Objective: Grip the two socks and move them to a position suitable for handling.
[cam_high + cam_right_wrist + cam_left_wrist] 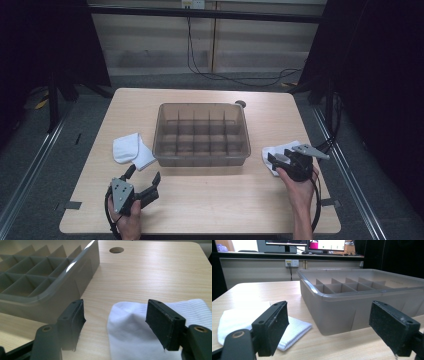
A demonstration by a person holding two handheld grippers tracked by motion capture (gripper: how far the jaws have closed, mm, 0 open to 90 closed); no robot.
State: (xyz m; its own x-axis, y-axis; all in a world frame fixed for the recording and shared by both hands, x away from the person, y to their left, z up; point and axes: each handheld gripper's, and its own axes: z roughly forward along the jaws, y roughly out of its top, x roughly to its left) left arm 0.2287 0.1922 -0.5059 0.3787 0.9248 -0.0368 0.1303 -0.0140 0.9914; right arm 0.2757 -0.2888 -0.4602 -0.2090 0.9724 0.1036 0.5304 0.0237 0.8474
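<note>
Two white socks flank the divided bin (202,134); my right gripper (115,322), jaws part-open and empty, straddles the right sock (132,337); I should lower squarely before pinching.

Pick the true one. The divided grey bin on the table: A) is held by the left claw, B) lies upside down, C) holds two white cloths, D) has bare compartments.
D: the grey bin sits upright with bare compartments, and both white cloths lie outside it on the table.
</note>
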